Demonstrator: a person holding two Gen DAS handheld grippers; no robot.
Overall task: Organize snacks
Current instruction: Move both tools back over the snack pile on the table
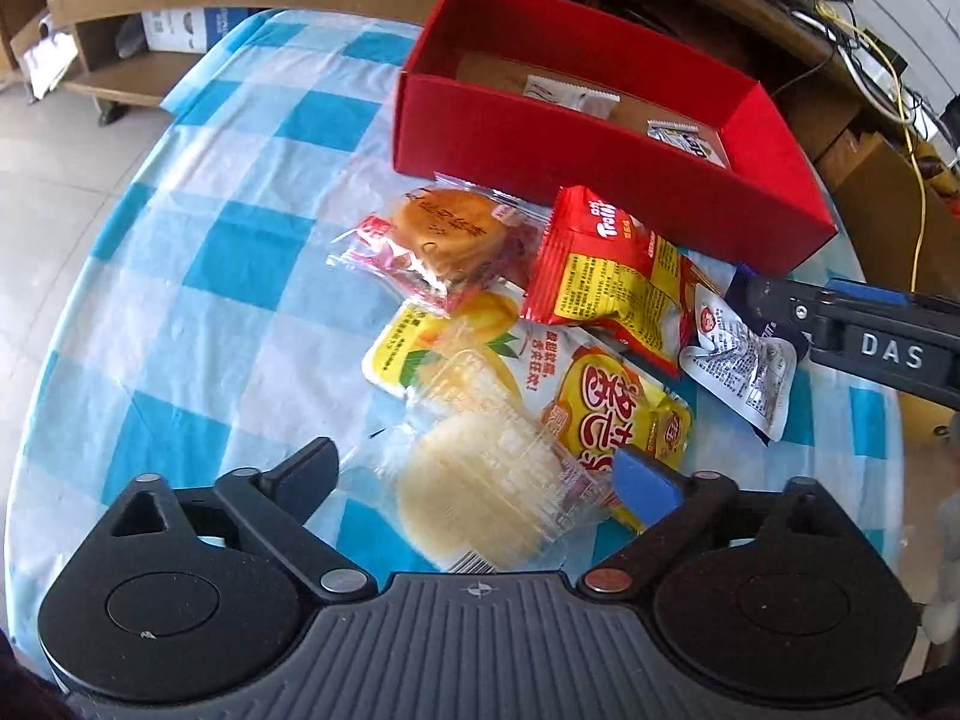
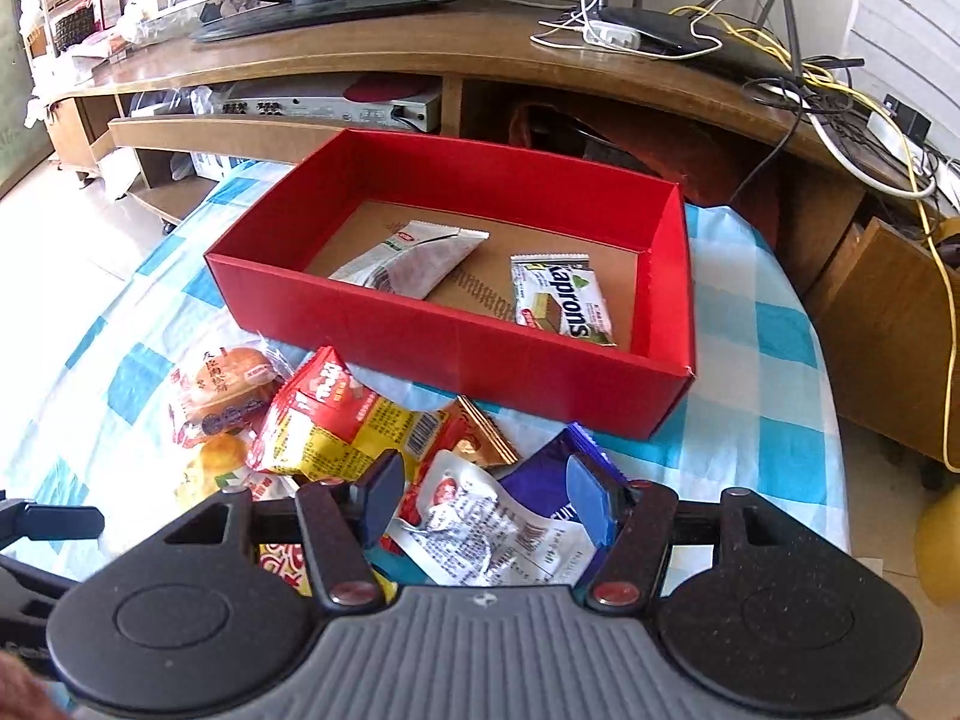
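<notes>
Left wrist view: left gripper point(image 1: 477, 471) is pointing down over the snack pile, fingers point(image 1: 645, 489) standing wide; a clear-wrapped pale round cake point(image 1: 474, 498) is lying between them, contact unclear; yellow packet with red characters point(image 1: 612, 414) is sitting at 1 o'clock of the cake, its corner under the blue pad; wrapped brown bun point(image 1: 447, 231) is lying at 11 o'clock of the pile; red-and-yellow Trolli bag point(image 1: 606, 267) is resting just right of the bun, against the red box point(image 1: 540, 144) wall; the box is sitting at 12 o'clock on the blue-checked surface point(image 1: 198, 276), two small packets inside; right gripper point(image 1: 774, 315) is coming in from 3 o'clock, at the white crinkled pouch point(image 1: 741, 360).

Right wrist view: right gripper point(image 2: 486, 501) is sitting at 6 o'clock, fingers point(image 2: 585, 501) standing narrower, bracketing the white crinkled pouch point(image 2: 480, 531); cannot tell whether the pads are pressing it; purple wrapper point(image 2: 540, 483) is lying under the pouch; red box point(image 2: 456, 348) is sitting at 12 o'clock, holding a white sachet point(image 2: 414, 261) left and a Kaprons wafer pack point(image 2: 561, 297) right; Trolli bag point(image 2: 336, 420) and bun point(image 2: 225, 393) are lying at 10 o'clock, outside the box.
</notes>
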